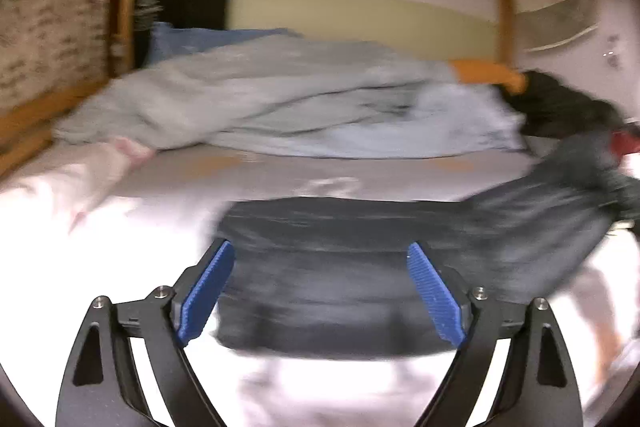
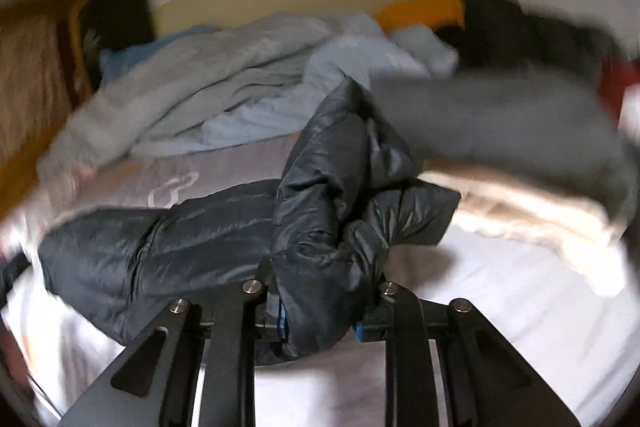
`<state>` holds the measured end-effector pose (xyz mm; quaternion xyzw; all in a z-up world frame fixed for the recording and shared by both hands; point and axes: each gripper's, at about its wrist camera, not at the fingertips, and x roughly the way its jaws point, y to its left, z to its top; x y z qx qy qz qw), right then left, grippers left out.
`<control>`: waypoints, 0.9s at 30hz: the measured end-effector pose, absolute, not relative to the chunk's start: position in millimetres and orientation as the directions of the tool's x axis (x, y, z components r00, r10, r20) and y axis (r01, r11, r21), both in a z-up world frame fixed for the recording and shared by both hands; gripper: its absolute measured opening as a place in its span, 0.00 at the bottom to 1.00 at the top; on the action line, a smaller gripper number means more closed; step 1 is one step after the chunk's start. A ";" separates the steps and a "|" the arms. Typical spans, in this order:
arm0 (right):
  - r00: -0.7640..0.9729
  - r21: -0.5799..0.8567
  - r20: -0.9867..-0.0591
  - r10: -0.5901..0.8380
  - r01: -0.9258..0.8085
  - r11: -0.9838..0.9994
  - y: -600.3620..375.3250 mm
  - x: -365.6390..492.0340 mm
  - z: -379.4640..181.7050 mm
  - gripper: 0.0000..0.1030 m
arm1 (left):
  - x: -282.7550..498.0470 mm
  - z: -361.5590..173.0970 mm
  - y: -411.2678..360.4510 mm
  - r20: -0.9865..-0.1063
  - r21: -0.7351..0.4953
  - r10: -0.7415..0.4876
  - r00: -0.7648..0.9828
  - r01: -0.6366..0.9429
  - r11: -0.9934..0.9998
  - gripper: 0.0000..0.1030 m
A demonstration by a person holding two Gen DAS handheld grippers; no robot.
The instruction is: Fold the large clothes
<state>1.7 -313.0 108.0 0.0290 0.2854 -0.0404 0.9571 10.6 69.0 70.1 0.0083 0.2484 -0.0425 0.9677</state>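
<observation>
Left claw (image 1: 320, 291) spread wide; right claw (image 2: 320, 327) seemingly clamped.

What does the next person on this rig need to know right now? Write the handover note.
Left gripper: open, nothing between its fingers, over the dark jacket.
Right gripper: shut on a bunched part of the jacket, lifted off the bed.
Rest of the jacket lies flat on the white sheet toward the left of the right wrist view.
Behind it: a rumpled grey and pale-blue pile of bedding; more dark clothes at the far right.
Done: jacket picked up at one end.
Left: finish folding it; the views are too blurred to tell how far the fold has got.
</observation>
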 end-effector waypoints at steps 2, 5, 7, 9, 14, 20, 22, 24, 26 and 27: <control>0.851 0.008 -0.521 -0.074 0.092 0.996 -296.0 -3.6 129.5 0.23 | 32.6 59.8 93.5 -0.531 -0.023 -0.028 0.847 0.019 1.000 0.86; 0.886 0.001 -0.458 -0.076 0.086 0.996 -270.1 -2.9 155.4 0.23 | 56.1 42.5 127.6 -0.600 -0.084 0.005 0.800 -0.069 0.994 0.85; 0.902 -0.035 -0.424 -0.080 0.072 0.997 -242.4 4.8 166.6 0.24 | 61.4 39.7 142.0 -0.612 -0.093 0.050 0.789 -0.134 0.987 0.82; 0.912 -0.085 -0.399 -0.098 0.069 0.994 -209.7 9.1 175.3 0.24 | 57.1 48.5 154.9 -0.588 -0.139 0.037 0.808 -0.147 0.979 0.82; 0.946 -0.110 -0.323 -0.026 -0.010 0.994 -118.9 14.8 178.4 0.33 | 33.8 77.1 172.1 -0.464 -0.136 0.093 0.881 -0.175 0.975 0.83; 0.934 -0.233 -0.353 0.055 -0.144 0.962 -11.7 28.7 130.4 0.38 | 37.1 72.9 205.9 -0.474 -0.191 0.114 0.873 -0.229 0.954 0.83; 0.912 -0.199 -0.403 0.077 -0.170 0.965 5.2 35.3 114.5 0.38 | 40.6 72.9 216.7 -0.541 -0.243 0.033 0.840 -0.194 0.951 0.83; 0.887 -0.141 -0.445 0.119 -0.201 0.969 14.6 37.4 100.9 0.38 | 35.9 76.4 220.5 -0.516 -0.269 0.006 0.856 -0.169 0.948 0.83; 0.889 -0.161 -0.441 0.120 -0.210 0.964 21.3 38.6 88.2 0.39 | 30.1 82.6 223.1 -0.481 -0.246 0.052 0.875 -0.192 0.950 0.83; 0.894 -0.178 -0.433 0.114 -0.209 0.961 23.9 36.5 81.5 0.43 | 29.1 83.7 224.0 -0.469 -0.243 0.050 0.882 -0.183 0.953 0.83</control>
